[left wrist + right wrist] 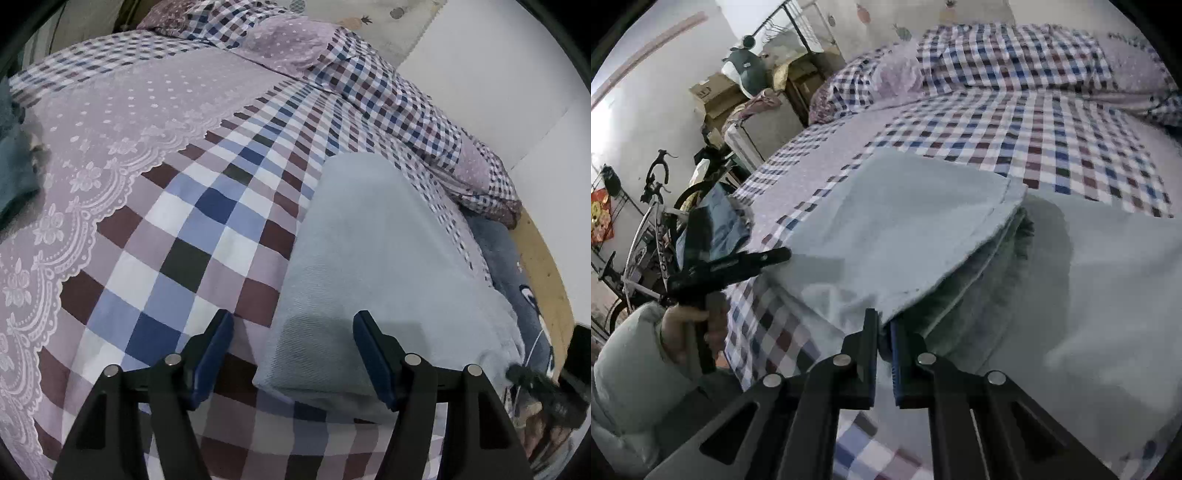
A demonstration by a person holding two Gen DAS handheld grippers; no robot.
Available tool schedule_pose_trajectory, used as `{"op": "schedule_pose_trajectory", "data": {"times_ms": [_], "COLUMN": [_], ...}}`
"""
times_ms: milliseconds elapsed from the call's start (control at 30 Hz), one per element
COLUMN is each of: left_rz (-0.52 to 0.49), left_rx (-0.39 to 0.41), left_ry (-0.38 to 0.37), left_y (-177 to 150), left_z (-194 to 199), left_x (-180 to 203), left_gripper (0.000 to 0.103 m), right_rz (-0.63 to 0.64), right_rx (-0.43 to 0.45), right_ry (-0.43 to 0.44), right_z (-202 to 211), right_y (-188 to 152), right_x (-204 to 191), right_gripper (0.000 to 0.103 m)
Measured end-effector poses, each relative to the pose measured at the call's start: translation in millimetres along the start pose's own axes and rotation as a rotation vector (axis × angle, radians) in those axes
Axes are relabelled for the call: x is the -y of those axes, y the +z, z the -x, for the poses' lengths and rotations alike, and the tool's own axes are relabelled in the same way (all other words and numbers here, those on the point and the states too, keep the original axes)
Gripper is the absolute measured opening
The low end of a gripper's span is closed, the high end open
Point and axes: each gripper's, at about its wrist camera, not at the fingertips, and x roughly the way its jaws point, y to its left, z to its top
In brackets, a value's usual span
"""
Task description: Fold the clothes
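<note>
Right now the right tongs are pinched on the near edge of a pale blue garment, which lies on the checked bedspread with one layer folded over another. Its long axis appears to run away from the right tongs toward the far side of the bed, though the fisheye makes that hard to be sure of. The left tongs hover spread wide and empty over the garment's near corner, one finger above the bedspread. So the right hand is the one already engaged, and the left sits just beside the cloth.
</note>
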Motion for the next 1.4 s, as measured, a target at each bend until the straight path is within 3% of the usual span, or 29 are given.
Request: {"op": "schedule_pose_trajectory", "data": {"times_ms": [133,300,433,567,633,733,767,933,1000,1067,1167,1200,1233,1267,1333,1400], "left_rz": [0.015,0.031,0.064,0.121,0.138,0.171,0.191,0.331,0.347,0.372,0.434,0.447,0.449,0.446,0.440,0.434], "left_rx": [-0.003,-0.005,-0.012,-0.019,-0.017,-0.014,-0.015,-0.049,-0.064,-0.074,-0.088,-0.092,-0.096,-0.097,-0.099,-0.106], "left_ry": [-0.012,-0.011,-0.044,-0.100,-0.117,-0.150,-0.166,-0.298,-0.313,-0.331,-0.362,-0.367,-0.372,-0.383,-0.403,-0.424], "left_y": [0.6,-1.5,-1.8,-2.1,-2.8,-4.5,-4.7,-7.3,-8.6,-10.0,-14.1,-14.5,-12.1,-11.0,-8.4,-4.3], "left_z": [-0.7,0.8,3.2,5.5,6.0,6.5,6.8,2.9,0.1,-1.6,-3.6,-4.5,-5.5,-4.9,-3.9,-2.5], "left_x": [-5.2,-5.5,-8.7,-15.7,-18.4,-23.8,-26.8,-44.6,-45.4,-48.5,-55.3,-55.8,-53.5,-52.5,-50.0,-47.0], "left_gripper": [0.071,0.071,0.071,0.070,0.070,0.069,0.069,0.057,0.055,0.055,0.045,0.034,0.030,0.028,0.026,0.025], "right_rz": [-0.054,-0.065,-0.055,0.034,0.057,0.021,0.002,0.070,0.076,0.113,0.240,0.287,0.331,0.373,0.465,0.550], "right_rx": [-0.056,0.003,0.145,0.273,0.247,0.021,0.001,-0.007,0.009,0.038,0.136,0.173,0.205,0.230,0.258,0.266], "right_ry": [-0.018,-0.115,-0.165,-0.195,-0.198,-0.238,-0.231,-0.257,-0.265,-0.288,-0.304,-0.311,-0.325,-0.331,-0.341,-0.357], "right_z": [-3.7,19.4,43.8,45.0,23.5,-40.7,-49.0,-37.8,-35.0,-35.5,-32.8,-31.8,-32.5,-35.6,-52.1,-69.7], "right_y": [-26.9,-29.7,-15.5,0.9,1.4,-16.4,-23.8,-23.6,-24.8,-21.3,-18.2,-18.3,-19.3,-19.6,-20.2,-21.6], "right_x": [15.3,14.5,-2.8,-35.6,-41.8,-20.9,-14.8,-29.4,-33.0,-45.3,-79.4,-91.6,-102.7,-114.7,-143.7,-165.5], "right_gripper": [0.014,0.033,0.036,0.037,0.037,0.035,0.035,0.035,0.036,0.038,0.043,0.050,0.056,0.059,0.073,0.074]}}
